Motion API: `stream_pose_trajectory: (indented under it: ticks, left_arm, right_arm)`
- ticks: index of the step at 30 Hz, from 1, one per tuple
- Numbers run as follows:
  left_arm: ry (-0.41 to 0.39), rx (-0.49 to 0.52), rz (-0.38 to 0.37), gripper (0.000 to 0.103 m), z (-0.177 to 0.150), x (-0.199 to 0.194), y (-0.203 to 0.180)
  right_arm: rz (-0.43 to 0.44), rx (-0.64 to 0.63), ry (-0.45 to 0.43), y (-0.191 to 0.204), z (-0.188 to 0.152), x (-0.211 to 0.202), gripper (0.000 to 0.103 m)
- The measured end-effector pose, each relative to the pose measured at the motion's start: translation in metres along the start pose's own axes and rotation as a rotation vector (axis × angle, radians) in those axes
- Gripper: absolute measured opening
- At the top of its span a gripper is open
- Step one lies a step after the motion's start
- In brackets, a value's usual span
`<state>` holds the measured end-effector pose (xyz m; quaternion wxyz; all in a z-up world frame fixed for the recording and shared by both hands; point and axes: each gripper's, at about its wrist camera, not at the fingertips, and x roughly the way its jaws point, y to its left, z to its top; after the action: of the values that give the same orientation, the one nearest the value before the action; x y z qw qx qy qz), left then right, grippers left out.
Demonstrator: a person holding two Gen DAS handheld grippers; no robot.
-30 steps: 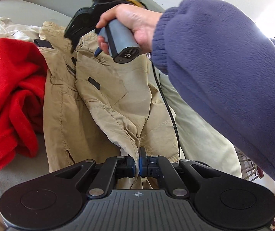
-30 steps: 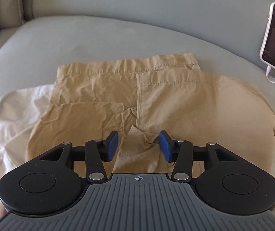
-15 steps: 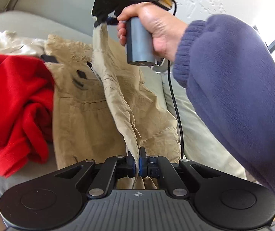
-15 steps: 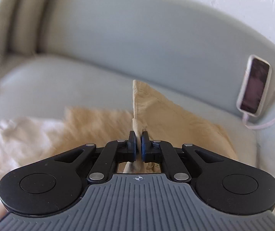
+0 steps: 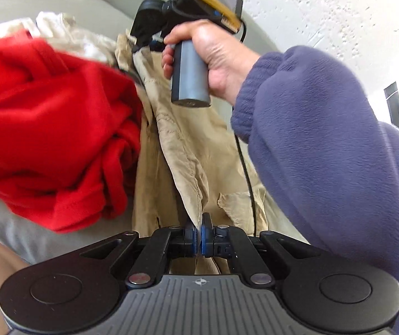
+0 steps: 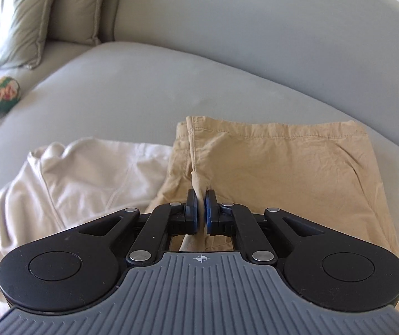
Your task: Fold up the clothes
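L hand-held gripper (image 5: 198, 233) clamped on seam of khaki shorts (image 5: 199, 150) | R hand-held gripper (image 6: 202, 214) pinched on a fold, same shorts, jaws just closed on it | shorts part-raised off sofa (image 6: 132, 89), beside red garment (image 5: 48, 128) & white garment (image 6: 87, 176) | step: mid-fold, edge lifted | next: carry edge across w/ both grips kept, lay flat.

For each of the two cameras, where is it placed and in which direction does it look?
Left wrist: on the left gripper, facing the red garment, the right hand and the purple sleeve.
Right wrist: on the right gripper, looking down at the sofa and the white garment; no body.
Shared: the khaki shorts, pinched by both grippers.
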<state>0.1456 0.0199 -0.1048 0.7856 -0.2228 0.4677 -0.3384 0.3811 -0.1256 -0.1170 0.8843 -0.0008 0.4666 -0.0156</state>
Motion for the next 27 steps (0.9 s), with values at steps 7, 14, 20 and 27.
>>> stream_pose_trajectory:
  ticks: [7,14,20,27]
  left_arm:
    - [0.049,-0.124,0.098,0.008,-0.007,0.007,0.012]
    - [0.025,0.028,0.164,0.025,-0.023,-0.034,-0.013]
    - [0.0,0.153,0.167,0.031,-0.074,-0.089,-0.06]
    - [-0.02,0.244,0.215,0.031,-0.067,-0.048,-0.081]
  right_arm:
    - [0.038,0.098,0.141,0.003,0.011,0.018,0.037]
    - [0.055,0.155,0.007,-0.044,-0.007,-0.092,0.052]
    - [0.084,0.279,-0.134,-0.126,-0.067,-0.234,0.067]
    - [0.126,0.393,-0.196,-0.185,-0.166,-0.318,0.067]
